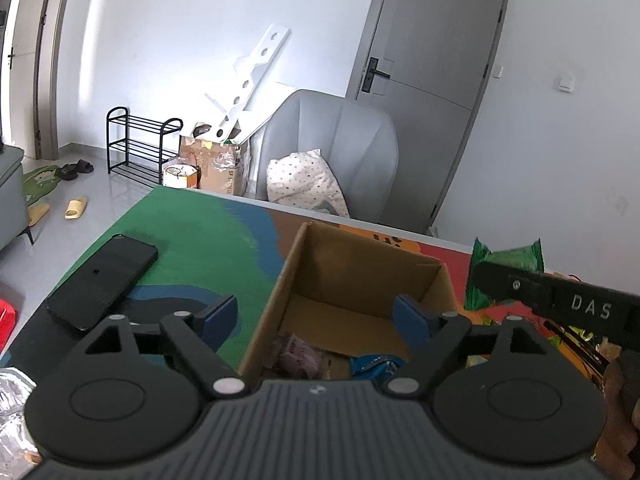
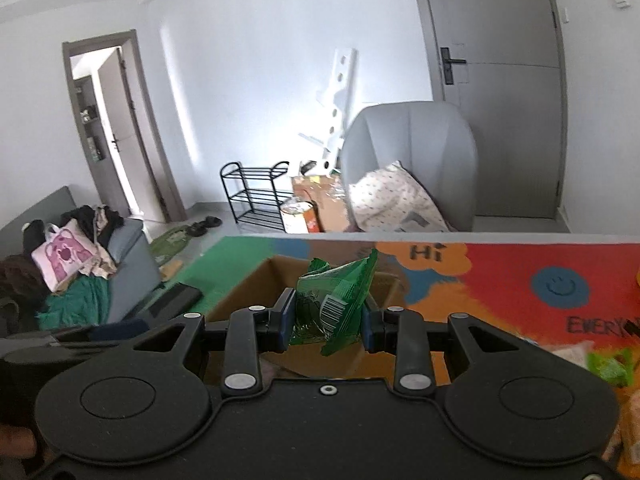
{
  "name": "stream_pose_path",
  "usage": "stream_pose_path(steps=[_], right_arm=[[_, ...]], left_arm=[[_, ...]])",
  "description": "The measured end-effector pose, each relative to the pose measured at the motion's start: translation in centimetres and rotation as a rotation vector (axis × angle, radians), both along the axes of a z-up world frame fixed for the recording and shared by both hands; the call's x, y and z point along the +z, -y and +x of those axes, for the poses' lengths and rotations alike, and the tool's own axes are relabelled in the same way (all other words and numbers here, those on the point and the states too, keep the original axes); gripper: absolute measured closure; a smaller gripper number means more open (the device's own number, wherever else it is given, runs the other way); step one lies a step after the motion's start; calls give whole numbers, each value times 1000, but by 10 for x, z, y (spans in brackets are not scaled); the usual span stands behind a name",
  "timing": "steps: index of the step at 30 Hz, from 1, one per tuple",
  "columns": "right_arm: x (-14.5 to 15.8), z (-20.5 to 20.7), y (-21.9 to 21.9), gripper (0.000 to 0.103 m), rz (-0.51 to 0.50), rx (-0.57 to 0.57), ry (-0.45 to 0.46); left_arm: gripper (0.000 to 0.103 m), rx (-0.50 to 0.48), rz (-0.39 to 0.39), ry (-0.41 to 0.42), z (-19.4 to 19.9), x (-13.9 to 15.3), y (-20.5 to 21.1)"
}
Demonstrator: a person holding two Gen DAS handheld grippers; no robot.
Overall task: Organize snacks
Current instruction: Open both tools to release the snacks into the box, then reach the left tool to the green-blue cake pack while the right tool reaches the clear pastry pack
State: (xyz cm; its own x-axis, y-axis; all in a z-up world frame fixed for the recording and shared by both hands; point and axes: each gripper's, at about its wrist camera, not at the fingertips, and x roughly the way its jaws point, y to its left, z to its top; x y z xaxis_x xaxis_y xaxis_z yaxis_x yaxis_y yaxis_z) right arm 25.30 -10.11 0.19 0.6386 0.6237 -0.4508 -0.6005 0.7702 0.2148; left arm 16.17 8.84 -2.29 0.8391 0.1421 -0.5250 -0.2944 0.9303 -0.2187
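Note:
An open cardboard box (image 1: 360,272) stands on the colourful table mat (image 1: 192,232). In its near end lie a purple snack packet (image 1: 298,354) and a blue one (image 1: 372,362). My left gripper (image 1: 316,316) hangs open over the box's near left wall, with nothing between its blue pads (image 1: 218,316). My right gripper (image 2: 328,316) is shut on a green snack packet (image 2: 336,300), held above the box (image 2: 256,292). In the left wrist view that packet (image 1: 508,256) shows at the right, behind the right gripper's finger. More snack packets (image 2: 608,364) lie on the mat at the right.
A black phone (image 1: 104,280) lies on the mat left of the box. A red item (image 1: 6,314) and a crinkled silvery wrapper (image 1: 12,400) sit at the left edge. Beyond the table are a grey armchair (image 1: 332,148) with a pillow, cardboard boxes, a shoe rack (image 1: 136,144) and a door.

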Motion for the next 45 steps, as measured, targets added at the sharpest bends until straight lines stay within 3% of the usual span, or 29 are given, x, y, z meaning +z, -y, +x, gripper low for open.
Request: stream_pose_path(steps=[5,16,18,30,45], right_arm=[[2,1,3,50,29,-7,3],[-6,-9,33,31,-4,-77,-35],[-8,-11,40,28,-9,-95,-41],[-13,-26,86,6,-20,-195,-47],[-20,-34,143,2,0,-310,-59]], left_arm=[[13,12,-12,-27,-2,-2,-3],[6,-4,-10,-45,-2,0,10],[0,-20,-5,-47,-2,0,15],[0,-102,16,-35,2,2,48],[0,-203,-1,-31,11,1,88]])
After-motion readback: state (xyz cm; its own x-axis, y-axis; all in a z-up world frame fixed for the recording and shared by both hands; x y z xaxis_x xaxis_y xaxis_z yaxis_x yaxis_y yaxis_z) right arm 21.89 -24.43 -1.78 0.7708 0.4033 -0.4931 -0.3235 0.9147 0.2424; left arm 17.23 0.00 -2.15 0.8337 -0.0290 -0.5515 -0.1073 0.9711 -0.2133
